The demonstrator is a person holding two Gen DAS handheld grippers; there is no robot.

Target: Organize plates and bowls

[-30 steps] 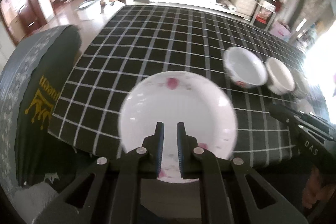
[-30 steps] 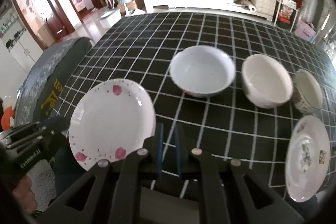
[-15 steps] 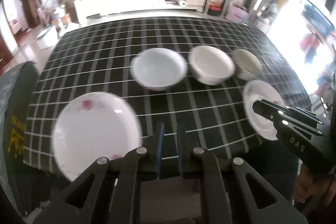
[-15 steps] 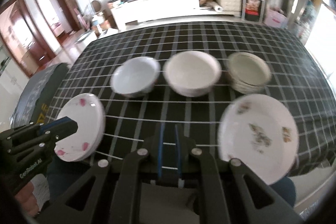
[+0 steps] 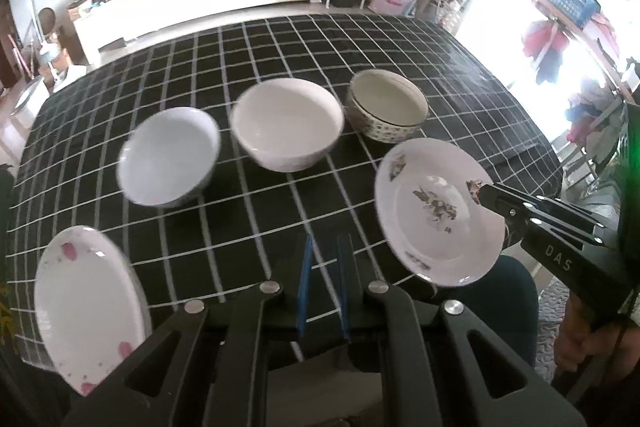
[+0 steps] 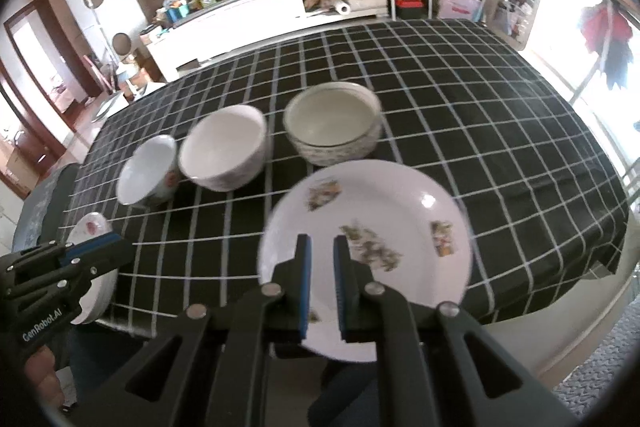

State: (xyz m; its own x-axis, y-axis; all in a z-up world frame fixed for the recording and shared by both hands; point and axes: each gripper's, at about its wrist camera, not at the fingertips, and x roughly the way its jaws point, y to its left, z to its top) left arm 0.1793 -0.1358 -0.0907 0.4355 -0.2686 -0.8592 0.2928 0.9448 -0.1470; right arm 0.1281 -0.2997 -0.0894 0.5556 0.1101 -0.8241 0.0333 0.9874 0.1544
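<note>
Lying on a black tablecloth [image 5: 280, 75] with a white grid, the crockery runs in a loose line across the near half of the table. At the far left, close to the table's near edge, sits a white plate with pink blossoms [image 5: 86, 303]. Next comes a small pale bowl [image 5: 168, 157], then a wider white bowl [image 5: 286, 129] just beside it, then a patterned bowl [image 5: 386, 111] with a dark rim. Nearest on the right lies a white plate with brown floral motifs [image 6: 376, 227], also by the near edge.

The left gripper [image 5: 323, 283] hangs over the cloth between the two plates, its blue-padded jaws pressed nearly together and holding nothing. In the right wrist view its side reads "GenRobot.AI" — white letters on black.

The right gripper [image 6: 320, 281] hovers over the floral plate, jaws likewise closed and empty. Its body, seen from the left wrist camera, carries the letters "DAS" — anything more is cut off.
</note>
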